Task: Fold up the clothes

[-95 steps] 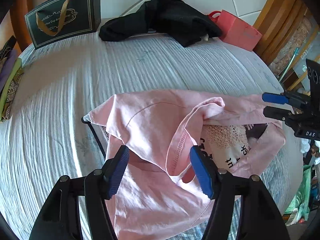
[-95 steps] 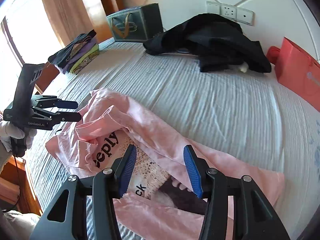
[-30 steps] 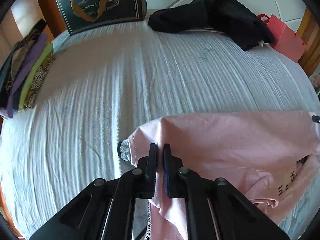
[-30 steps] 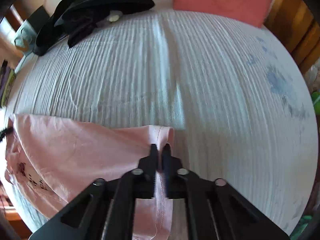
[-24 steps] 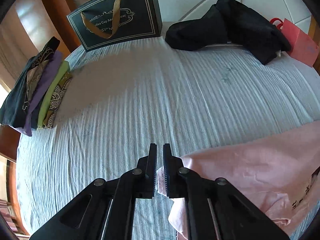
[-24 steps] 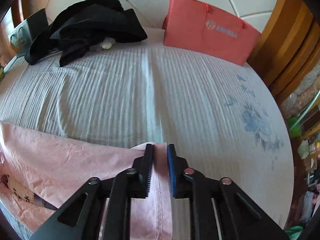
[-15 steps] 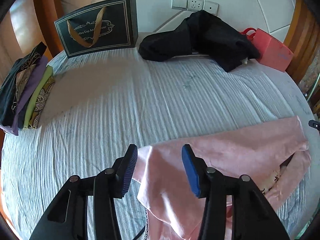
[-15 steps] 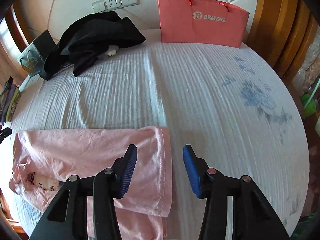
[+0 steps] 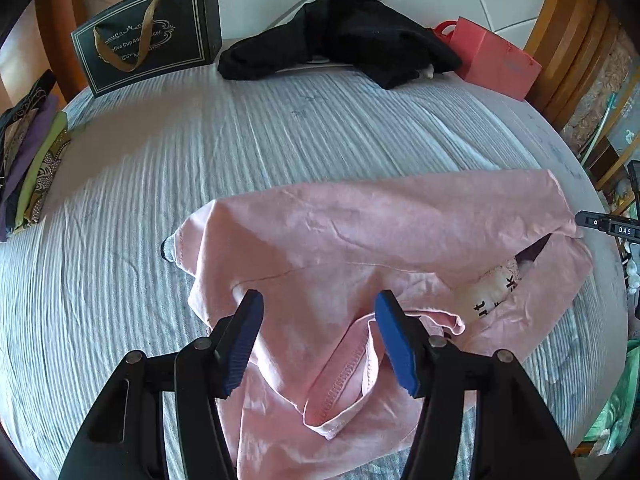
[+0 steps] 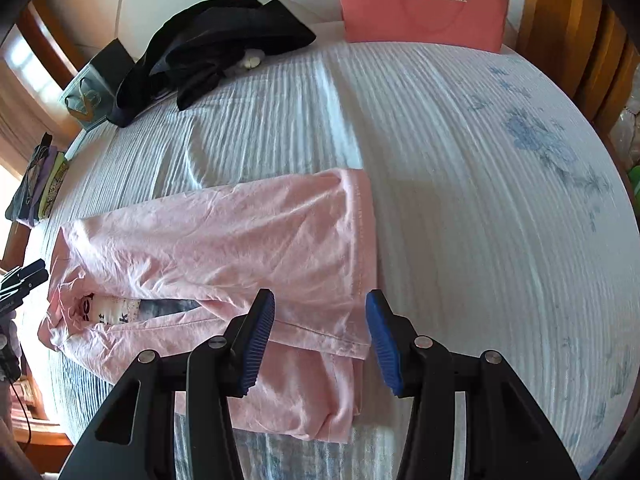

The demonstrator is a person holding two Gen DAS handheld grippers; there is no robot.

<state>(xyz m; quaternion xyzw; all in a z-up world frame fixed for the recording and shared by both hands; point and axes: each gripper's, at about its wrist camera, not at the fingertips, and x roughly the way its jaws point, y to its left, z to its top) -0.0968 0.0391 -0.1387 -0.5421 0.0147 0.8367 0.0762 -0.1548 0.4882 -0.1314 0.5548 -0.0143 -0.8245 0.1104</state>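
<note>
Pink shirt folded once on my bed, both claws let go.

Far of the pink shirt [image 9: 360, 240] the striped bedsheet [image 10: 460, 160] lies bare up to the black clothes [image 9: 344, 44] and the red paper bag [image 10: 424, 4]. My left claw [image 9: 318, 338] and right claw [image 10: 320, 336] hang wide apart, holding nothing, low over the shirt's near edge, which lies flat under them.

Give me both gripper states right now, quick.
Left gripper: open, holding nothing, poised over the pink shirt.
Right gripper: open, holding nothing, over the shirt's folded edge.
</note>
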